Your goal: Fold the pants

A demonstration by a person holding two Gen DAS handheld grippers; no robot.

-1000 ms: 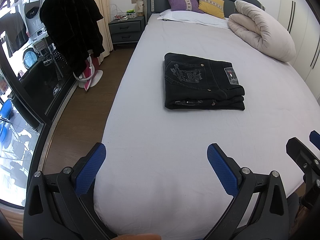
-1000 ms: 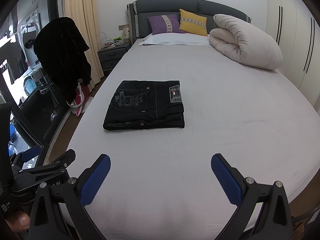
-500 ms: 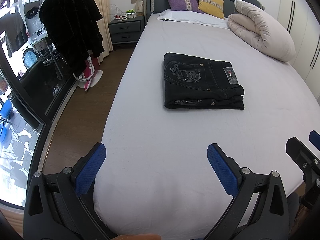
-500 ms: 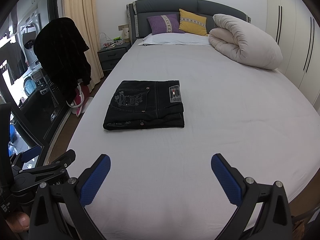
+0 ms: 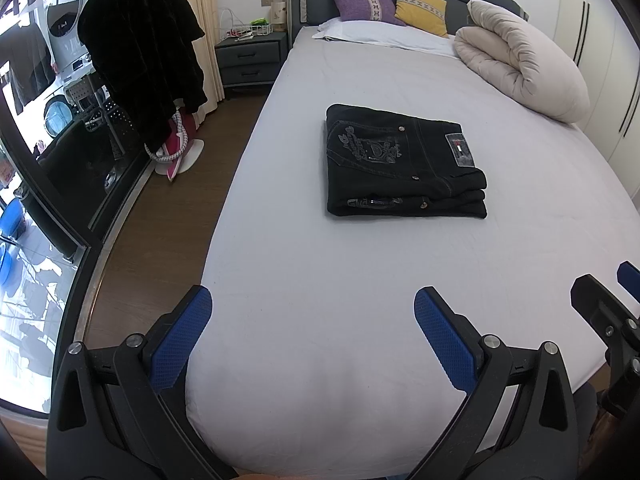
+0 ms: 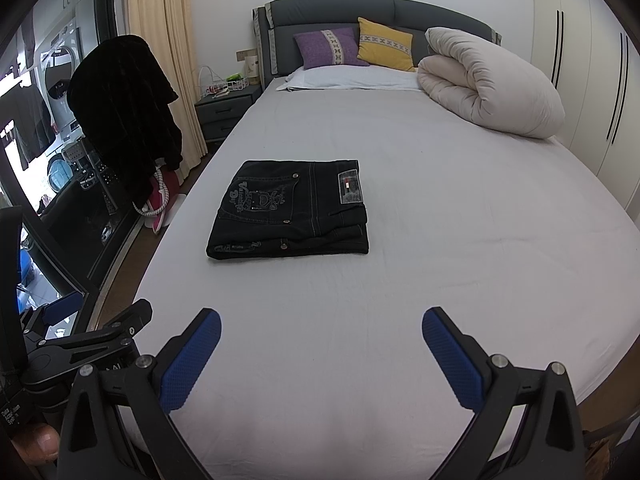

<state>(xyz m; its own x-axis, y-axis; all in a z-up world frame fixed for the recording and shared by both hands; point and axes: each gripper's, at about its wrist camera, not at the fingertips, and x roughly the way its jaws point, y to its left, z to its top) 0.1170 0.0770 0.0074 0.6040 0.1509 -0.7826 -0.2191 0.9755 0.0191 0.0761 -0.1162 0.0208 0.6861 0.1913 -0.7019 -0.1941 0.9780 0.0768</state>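
Black jeans (image 5: 400, 164) lie folded into a flat rectangle on the white bed sheet (image 5: 360, 288), back pocket embroidery and label patch up. They also show in the right wrist view (image 6: 292, 210). My left gripper (image 5: 312, 332) is open and empty over the bed's foot, well short of the jeans. My right gripper (image 6: 320, 344) is open and empty, also over the foot of the bed, apart from the jeans. The right gripper's finger (image 5: 600, 312) shows at the right edge of the left wrist view.
A rolled cream duvet (image 6: 492, 84) lies at the bed's far right. Purple (image 6: 328, 46) and yellow (image 6: 384, 44) cushions lean on the headboard. A nightstand (image 6: 224, 112), a black coat on a stand (image 6: 128, 112) and glass doors stand left of the bed.
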